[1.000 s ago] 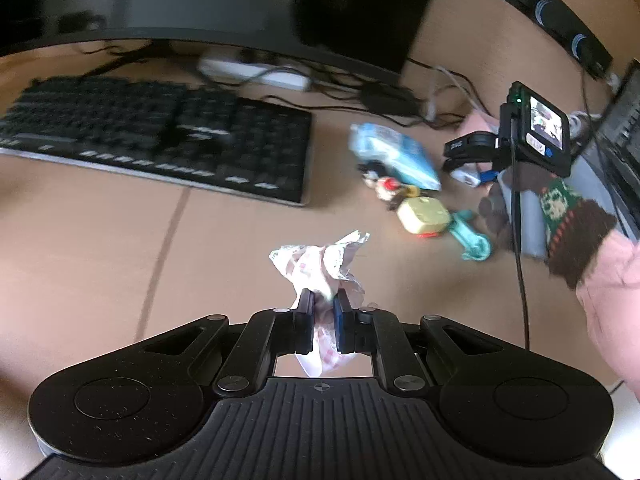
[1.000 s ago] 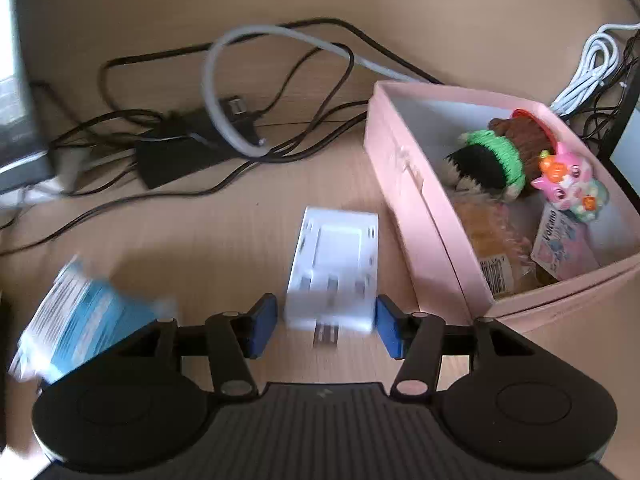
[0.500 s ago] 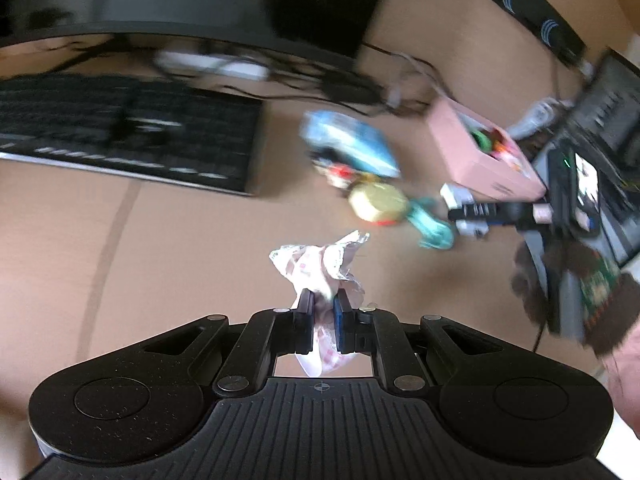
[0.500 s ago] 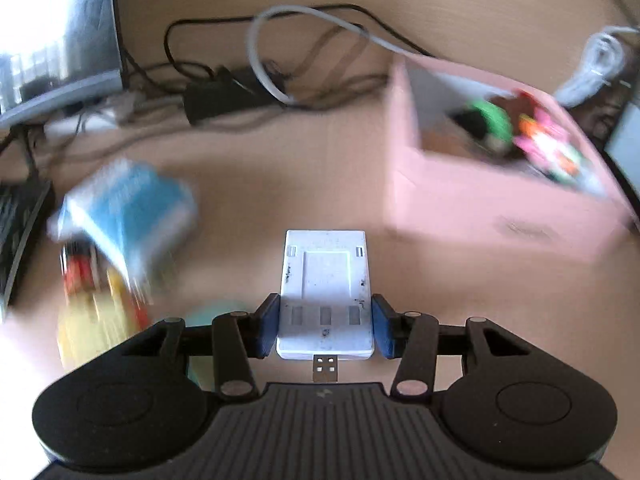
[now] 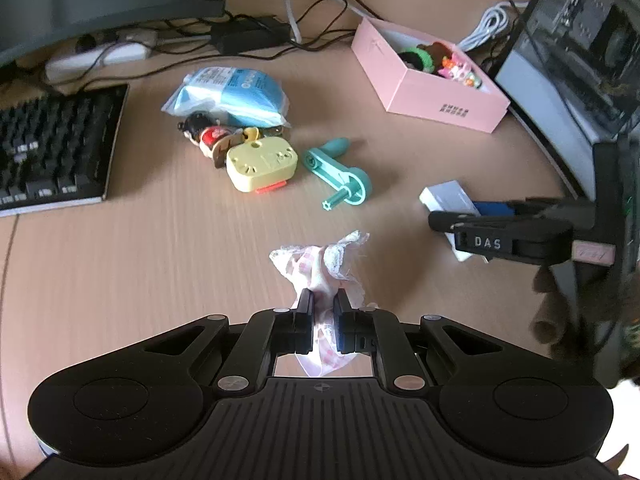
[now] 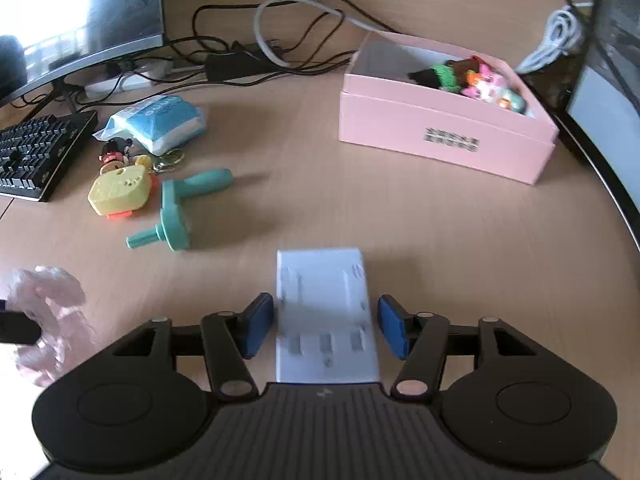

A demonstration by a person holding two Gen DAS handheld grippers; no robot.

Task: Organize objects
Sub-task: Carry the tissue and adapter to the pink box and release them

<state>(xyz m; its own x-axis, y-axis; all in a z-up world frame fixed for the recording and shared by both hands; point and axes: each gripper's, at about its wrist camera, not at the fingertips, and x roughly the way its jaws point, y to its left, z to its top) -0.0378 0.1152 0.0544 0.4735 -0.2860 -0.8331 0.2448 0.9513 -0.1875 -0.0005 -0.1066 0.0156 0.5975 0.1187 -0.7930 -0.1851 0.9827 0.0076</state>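
My left gripper (image 5: 323,304) is shut on a crumpled pink-and-white lace cloth (image 5: 320,264), held above the desk; the cloth also shows blurred at the left of the right wrist view (image 6: 48,300). My right gripper (image 6: 326,320) is open, its blue pads (image 6: 258,320) apart on either side of a white flat charger (image 6: 326,312) that lies between them. The charger and right gripper show in the left wrist view (image 5: 450,198). A pink box (image 6: 444,132) with small toys inside stands at the back right.
On the desk lie a blue packet (image 5: 232,96), a yellow toy (image 5: 262,162), a small figure keychain (image 5: 204,134), and a teal crank handle (image 5: 340,176). A black keyboard (image 5: 48,148) is at the left. Cables and a power strip (image 5: 100,56) run along the back. Screens stand at the right.
The right gripper carried the white charger back from beside the pink box, then opened its pads. The left gripper, still holding the cloth, swung right toward the box.
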